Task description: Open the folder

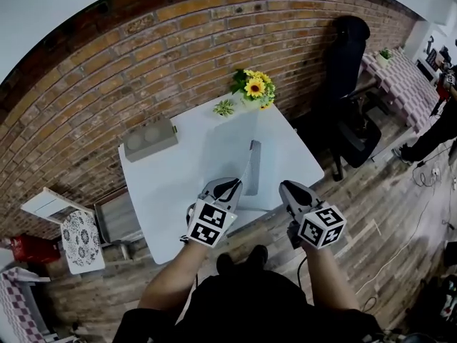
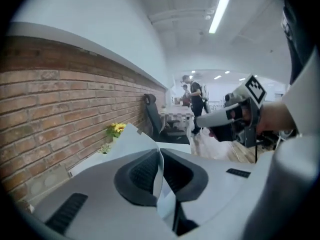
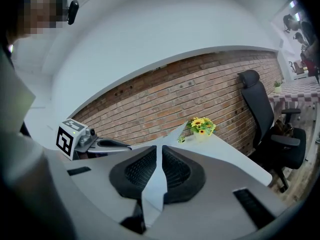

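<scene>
Left tool (image 2: pixel 160 156) pinches the cover of the folder (image 1: pixel 251 168) just ahead of its tips, right tool (image 3: pixel 161 156) beside it clamps another leaf, above the table (image 1: pixel 161 184); we fear the thin sheet could slip free or crease if pulled unevenly.

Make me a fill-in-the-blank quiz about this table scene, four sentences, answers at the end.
The left tongs and the right tongs both grip the folder on the ____ table.
The flowers at the table's far corner have ____ petals.
The wall behind the table is built of ____.
The chair beside the table is ____.
Missing words: white; yellow; brick; black.
</scene>
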Tool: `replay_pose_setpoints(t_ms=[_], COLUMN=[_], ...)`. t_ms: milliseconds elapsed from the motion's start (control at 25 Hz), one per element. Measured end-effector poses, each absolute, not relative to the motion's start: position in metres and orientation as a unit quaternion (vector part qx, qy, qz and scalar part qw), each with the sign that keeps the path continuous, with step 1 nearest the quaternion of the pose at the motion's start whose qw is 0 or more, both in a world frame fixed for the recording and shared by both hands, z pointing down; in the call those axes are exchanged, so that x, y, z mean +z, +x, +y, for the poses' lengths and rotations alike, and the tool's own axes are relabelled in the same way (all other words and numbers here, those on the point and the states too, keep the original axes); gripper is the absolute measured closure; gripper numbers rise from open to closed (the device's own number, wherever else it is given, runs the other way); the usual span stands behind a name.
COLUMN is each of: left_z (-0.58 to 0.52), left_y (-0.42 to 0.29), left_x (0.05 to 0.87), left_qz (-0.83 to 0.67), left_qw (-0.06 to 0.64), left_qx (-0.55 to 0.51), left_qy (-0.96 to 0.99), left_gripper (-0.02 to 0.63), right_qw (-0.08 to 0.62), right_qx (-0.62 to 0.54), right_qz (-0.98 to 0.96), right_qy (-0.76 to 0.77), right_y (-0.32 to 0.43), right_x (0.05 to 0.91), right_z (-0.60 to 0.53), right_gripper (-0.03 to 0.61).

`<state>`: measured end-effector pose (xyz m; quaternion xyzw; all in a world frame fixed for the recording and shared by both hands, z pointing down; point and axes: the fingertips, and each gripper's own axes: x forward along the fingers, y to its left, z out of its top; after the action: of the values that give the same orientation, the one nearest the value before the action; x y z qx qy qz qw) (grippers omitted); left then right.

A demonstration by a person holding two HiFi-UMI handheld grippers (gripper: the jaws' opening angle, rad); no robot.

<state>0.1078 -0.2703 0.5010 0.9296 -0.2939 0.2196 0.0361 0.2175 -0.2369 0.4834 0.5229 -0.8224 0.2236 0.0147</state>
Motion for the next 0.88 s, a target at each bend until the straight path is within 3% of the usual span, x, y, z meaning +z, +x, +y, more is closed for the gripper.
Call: replay_pose_setpoints(t_ms=[440, 880], left_z=[-0.279, -0.291], left_y=[0.041, -0.053], left_x=[0.481, 0.501], left_qz=[-0.389, -0.479], left_qw=[0.075, 0.066], left_qx=[0.16, 0.185], left_qy=[0.904, 0.856], left_gripper=[0.59, 0.591], right_qw=[0.037, 0.055], right_qx=[0.224, 0.219], right_qz=[-0.842, -0.857], right_qy=[0.49, 0.464], right_y=[0.185, 0.147], right_x=[0.488, 0.49], right_z=[-0.248, -0.255], right_gripper=[0.531, 0.539])
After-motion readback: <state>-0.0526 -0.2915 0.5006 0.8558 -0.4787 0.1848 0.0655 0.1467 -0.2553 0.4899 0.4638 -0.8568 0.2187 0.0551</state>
